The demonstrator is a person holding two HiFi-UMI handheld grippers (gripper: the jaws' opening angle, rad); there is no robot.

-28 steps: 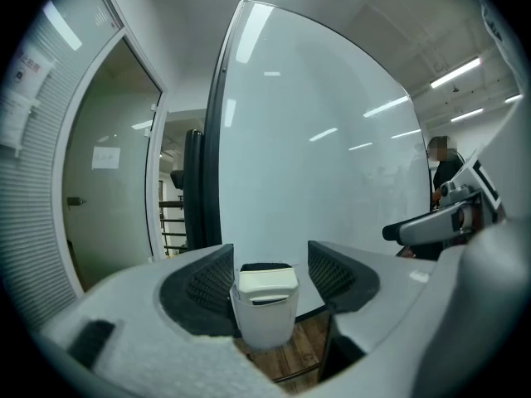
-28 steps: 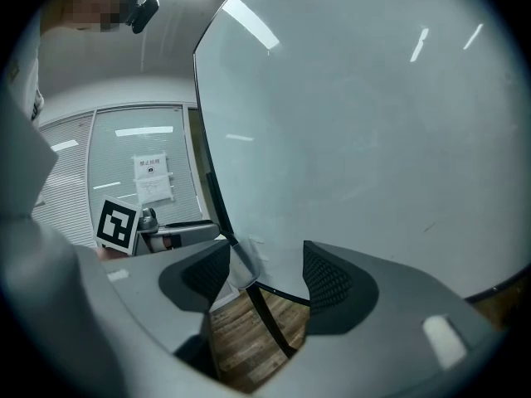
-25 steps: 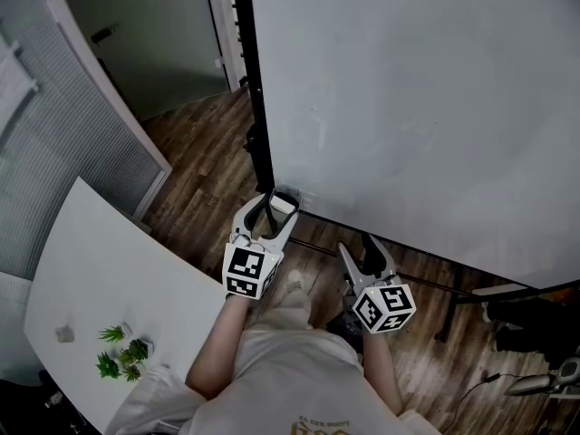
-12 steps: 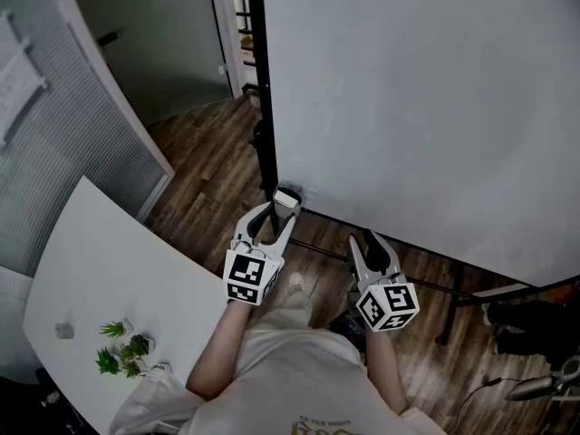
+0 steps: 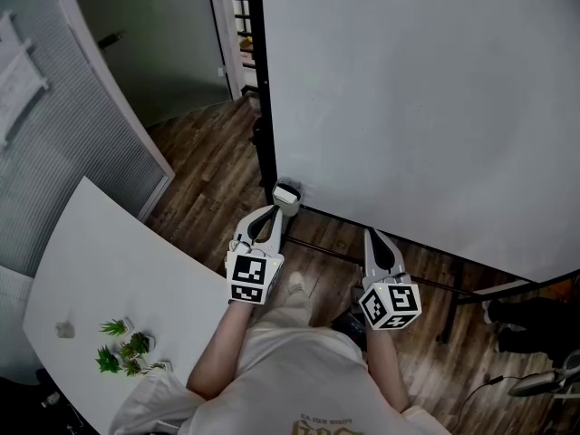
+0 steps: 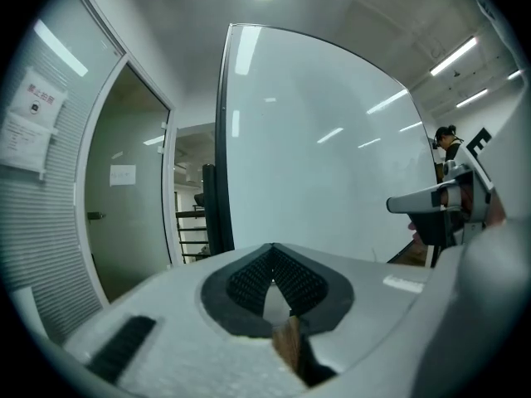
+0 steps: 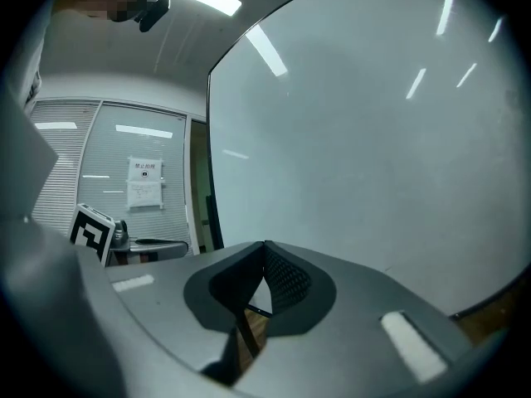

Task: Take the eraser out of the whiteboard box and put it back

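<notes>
- The person's light shirt (image 5: 299,379) fills the bottom of the head view, with both bare forearms reaching forward from it.
- The left gripper (image 5: 273,216) is held out level. Its jaws have just been closing and now meet tip to tip, with nothing between them.
- The right gripper (image 5: 372,235) is just beside it, a little lower in the head view. Its jaws have also just been closing and are pressed together, empty.
- In each gripper view the other gripper shows at the edge, so the two are side by side and apart.
- To the person's left is a white table (image 5: 100,261), carrying small green plants (image 5: 122,352) and a small grey block (image 5: 63,332).
- A wooden floor (image 5: 208,161) runs under the grippers and on past the table.
- The whiteboard box (image 5: 286,195) sits at the whiteboard's lower left corner, against the black post (image 5: 259,98).
- The left gripper's tips are just short of the box and not touching it; the right gripper is well off to its right.
- The eraser is in neither gripper. The box is too small here to tell whether it is inside.
- The whiteboard (image 5: 426,107) stands upright in front, blank, and fills most of both gripper views.
- Farther left is a glass partition with blinds (image 5: 63,143).
</notes>
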